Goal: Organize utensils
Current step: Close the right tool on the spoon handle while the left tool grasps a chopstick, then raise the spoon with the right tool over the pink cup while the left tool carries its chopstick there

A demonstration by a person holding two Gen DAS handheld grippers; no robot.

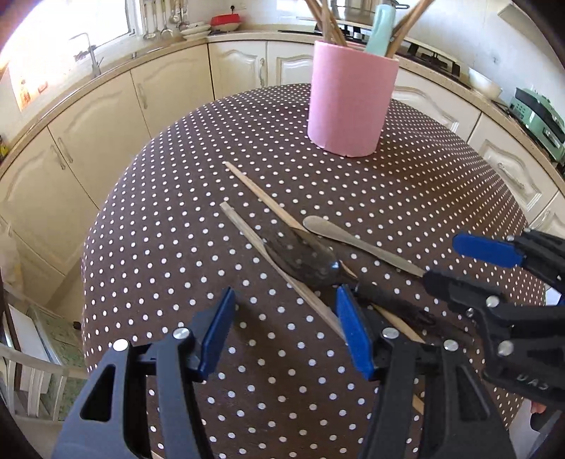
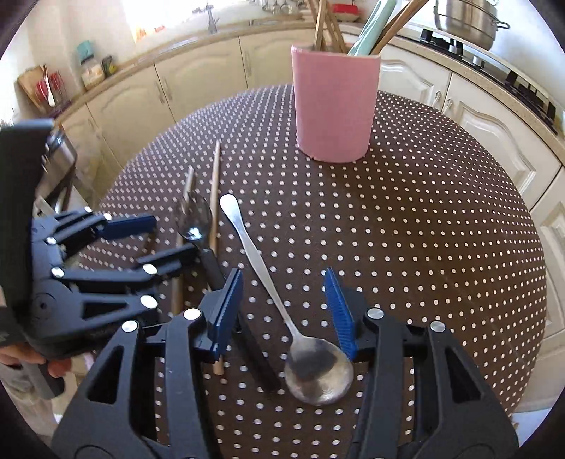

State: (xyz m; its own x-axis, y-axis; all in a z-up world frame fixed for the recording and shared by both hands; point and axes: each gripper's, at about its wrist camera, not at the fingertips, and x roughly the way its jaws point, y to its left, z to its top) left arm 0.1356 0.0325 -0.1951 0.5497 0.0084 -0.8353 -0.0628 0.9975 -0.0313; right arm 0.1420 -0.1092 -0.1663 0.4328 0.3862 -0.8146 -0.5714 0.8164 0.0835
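Note:
A pink holder (image 1: 348,106) (image 2: 335,106) with wooden sticks and a mint utensil stands at the far side of the dotted table. Two wooden chopsticks (image 1: 261,197) (image 2: 214,190) lie on the cloth, crossed by a black-handled spoon (image 1: 310,259) (image 2: 193,219). A steel spoon (image 2: 268,282) (image 1: 353,240) lies beside them. My left gripper (image 1: 286,317) (image 2: 155,236) is open over the chopsticks and black-handled spoon. My right gripper (image 2: 284,293) (image 1: 455,261) is open, its fingers either side of the steel spoon's handle near the bowl.
The round table carries a brown cloth with white dots (image 1: 212,247) (image 2: 423,229). Cream kitchen cabinets (image 1: 106,106) curve behind it. A stove with a steel pot (image 2: 466,17) is at the back right. A white chair (image 1: 31,374) stands at the left.

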